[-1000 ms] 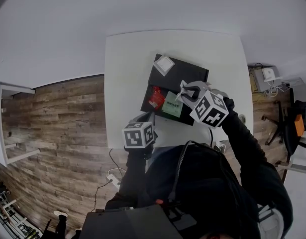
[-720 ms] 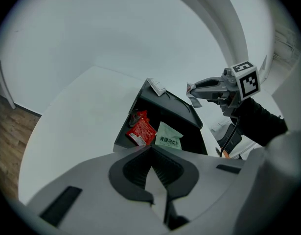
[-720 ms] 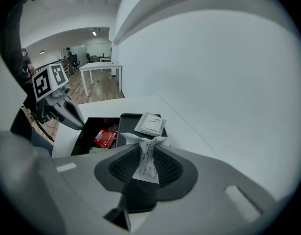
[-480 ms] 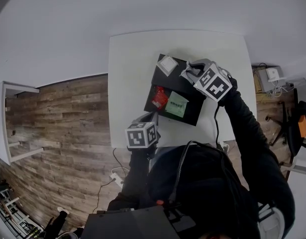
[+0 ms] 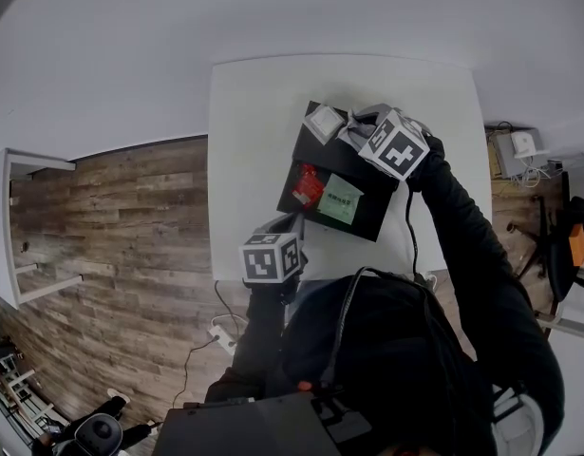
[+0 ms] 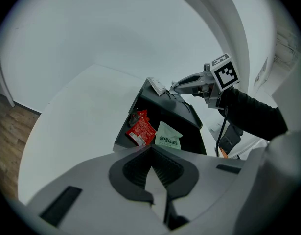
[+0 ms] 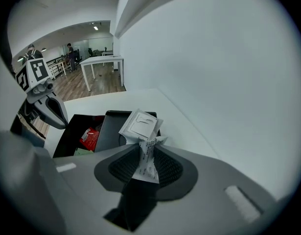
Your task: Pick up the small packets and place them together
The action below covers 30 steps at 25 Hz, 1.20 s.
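- The right claw (image 7: 145, 153) grasps the held packet (image 7: 146, 165) by one crimped end, so most of it sticks out past the tips, ready to lay down.
- A flat packet (image 7: 140, 125) lies just beyond the tips on the tray (image 5: 366, 215), likely the gathering spot.
- The red packet (image 5: 308, 186) and green packet (image 5: 340, 199) lie to its left.
- The left claw (image 6: 151, 173) is clenched and empty, held well back from the packets.

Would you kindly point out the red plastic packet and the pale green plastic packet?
Red plastic packet (image 6: 142, 131): left gripper view, middle of its front.
Pale green plastic packet (image 6: 168, 136): left gripper view, middle of its front.
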Tool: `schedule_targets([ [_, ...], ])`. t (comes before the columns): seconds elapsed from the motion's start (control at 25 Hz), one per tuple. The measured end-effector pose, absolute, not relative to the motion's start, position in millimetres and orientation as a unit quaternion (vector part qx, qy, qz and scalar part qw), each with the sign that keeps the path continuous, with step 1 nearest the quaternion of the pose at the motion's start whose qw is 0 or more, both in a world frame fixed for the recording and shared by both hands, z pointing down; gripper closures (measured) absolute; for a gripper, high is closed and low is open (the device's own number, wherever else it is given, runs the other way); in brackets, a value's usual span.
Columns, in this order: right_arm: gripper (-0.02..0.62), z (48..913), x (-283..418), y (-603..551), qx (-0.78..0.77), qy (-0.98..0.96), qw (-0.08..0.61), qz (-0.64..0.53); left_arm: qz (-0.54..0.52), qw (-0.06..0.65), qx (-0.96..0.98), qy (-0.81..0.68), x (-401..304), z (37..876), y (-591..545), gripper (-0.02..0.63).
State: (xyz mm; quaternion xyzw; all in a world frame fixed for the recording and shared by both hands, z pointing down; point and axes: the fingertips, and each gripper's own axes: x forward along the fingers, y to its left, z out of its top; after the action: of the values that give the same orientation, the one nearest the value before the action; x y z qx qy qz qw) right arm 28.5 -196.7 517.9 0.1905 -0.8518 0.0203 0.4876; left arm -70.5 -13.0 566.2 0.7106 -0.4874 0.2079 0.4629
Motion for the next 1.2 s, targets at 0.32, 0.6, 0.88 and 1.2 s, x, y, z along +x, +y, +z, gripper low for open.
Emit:
schedule_targets([
  [0.32, 0.494, 534, 25, -200, 0.183, -0.839, 0.512, 0.03, 0.201, 0.472, 0.71, -0.483, -71, 567, -14, 0.604],
  [0.6, 0.477, 539, 25, -200, 0.178, -0.835, 0.52, 0.032, 0.199, 0.472, 0.71, -0.484, -71, 567, -12, 0.604],
  [0.88, 0.451, 534, 26, -202, 0.179, -0.845, 0.504, 0.026, 0.199, 0.474, 0.709, -0.482, -71, 567, -12, 0.604],
  [1.2, 0.397, 505, 34, -193, 0.189, -0.861, 0.472, 0.023, 0.205, 0.474, 0.709, -0.481, -71, 566, -13, 0.604],
])
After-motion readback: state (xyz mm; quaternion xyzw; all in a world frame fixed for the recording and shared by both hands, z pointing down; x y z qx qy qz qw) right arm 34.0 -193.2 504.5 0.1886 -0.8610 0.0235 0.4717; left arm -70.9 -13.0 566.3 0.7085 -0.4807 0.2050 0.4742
